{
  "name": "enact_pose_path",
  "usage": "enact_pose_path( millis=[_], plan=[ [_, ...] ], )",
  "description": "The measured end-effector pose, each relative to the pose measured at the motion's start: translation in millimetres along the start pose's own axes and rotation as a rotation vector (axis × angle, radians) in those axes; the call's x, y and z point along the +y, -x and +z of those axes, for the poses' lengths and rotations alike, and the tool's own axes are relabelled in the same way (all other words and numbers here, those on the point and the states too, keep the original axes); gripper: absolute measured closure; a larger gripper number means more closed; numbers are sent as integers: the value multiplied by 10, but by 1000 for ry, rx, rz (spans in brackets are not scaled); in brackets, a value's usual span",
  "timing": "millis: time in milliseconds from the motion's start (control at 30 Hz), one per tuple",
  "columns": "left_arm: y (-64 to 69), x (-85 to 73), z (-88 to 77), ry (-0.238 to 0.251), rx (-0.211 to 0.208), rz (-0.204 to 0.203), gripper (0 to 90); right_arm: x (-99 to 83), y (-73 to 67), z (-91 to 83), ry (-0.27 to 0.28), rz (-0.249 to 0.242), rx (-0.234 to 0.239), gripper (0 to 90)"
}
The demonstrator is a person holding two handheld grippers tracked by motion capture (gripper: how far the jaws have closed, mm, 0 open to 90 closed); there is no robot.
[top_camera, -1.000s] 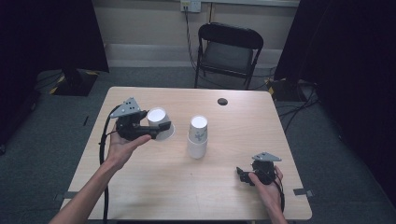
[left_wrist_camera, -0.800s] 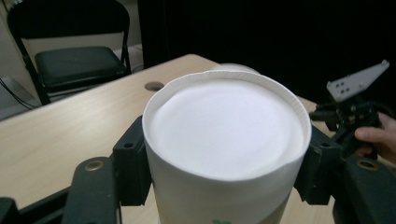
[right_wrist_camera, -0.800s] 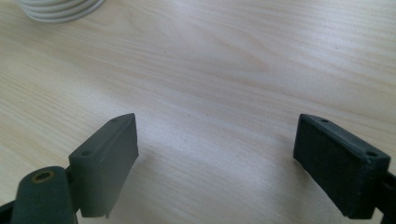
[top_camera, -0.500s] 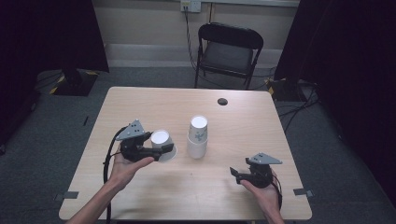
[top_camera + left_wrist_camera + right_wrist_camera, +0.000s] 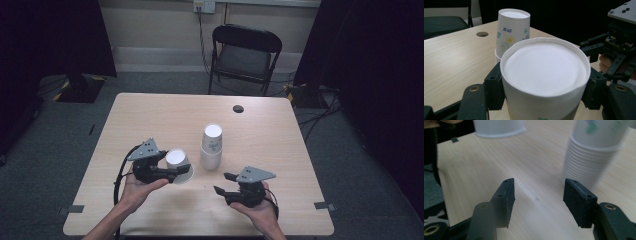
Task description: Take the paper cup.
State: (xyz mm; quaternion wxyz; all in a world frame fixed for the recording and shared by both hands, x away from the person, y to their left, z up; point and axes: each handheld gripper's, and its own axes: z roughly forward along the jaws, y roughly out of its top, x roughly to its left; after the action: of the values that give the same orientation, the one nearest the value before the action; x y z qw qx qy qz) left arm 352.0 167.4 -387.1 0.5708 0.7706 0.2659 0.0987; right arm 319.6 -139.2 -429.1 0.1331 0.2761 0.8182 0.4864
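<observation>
Left hand-held gripper clamped on upside-down paper cup, just left of cup stack on desk; right hand-held gripper jaws apart, just been closing, nothing between

No word, brand or number is showing clearly enough to read in any of the pictures. In the left gripper view, the top cup of the stack of paper cups is carrying a short row of small blue marks near its upper edge, above a printed yellow flower and green leaves; they are looking like lettering, but they are too small and soft to make out. The paper cup in front is showing just a bit of green print at its lower edge, with no letters. In the right gripper view the print on the stack is coming out as blurred green blotches.
</observation>
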Motion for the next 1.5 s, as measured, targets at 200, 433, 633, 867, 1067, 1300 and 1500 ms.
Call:
enact_pose_path(
  millis=[200, 433, 633, 867, 1067, 1300, 1500],
  plan=[
    [59, 20, -17, 16, -47, -10, 344, 223, -149, 294, 16, -65, 74, 496],
    [107, 5, 9, 26, -75, -16, 344, 246, -146, 476, 48, -69, 94, 528],
    [143, 9, 16, 38, -102, -19, 344, 227, -140, 466, 72, -64, 100, 555],
    [78, -31, 24, 43, -169, -62, 346, 233, -82, 358, 121, -57, 73, 581],
    [37, -74, 41, 43, -198, -97, 351, 239, -56, 331, 127, -58, 70, 587],
    [63, -75, 62, 62, -256, -138, 356, 266, -74, 354, 138, -80, 112, 606],
    [49, -74, 57, 79, -284, -167, 356, 270, -66, 316, 172, -84, 125, 628]
  ],
)
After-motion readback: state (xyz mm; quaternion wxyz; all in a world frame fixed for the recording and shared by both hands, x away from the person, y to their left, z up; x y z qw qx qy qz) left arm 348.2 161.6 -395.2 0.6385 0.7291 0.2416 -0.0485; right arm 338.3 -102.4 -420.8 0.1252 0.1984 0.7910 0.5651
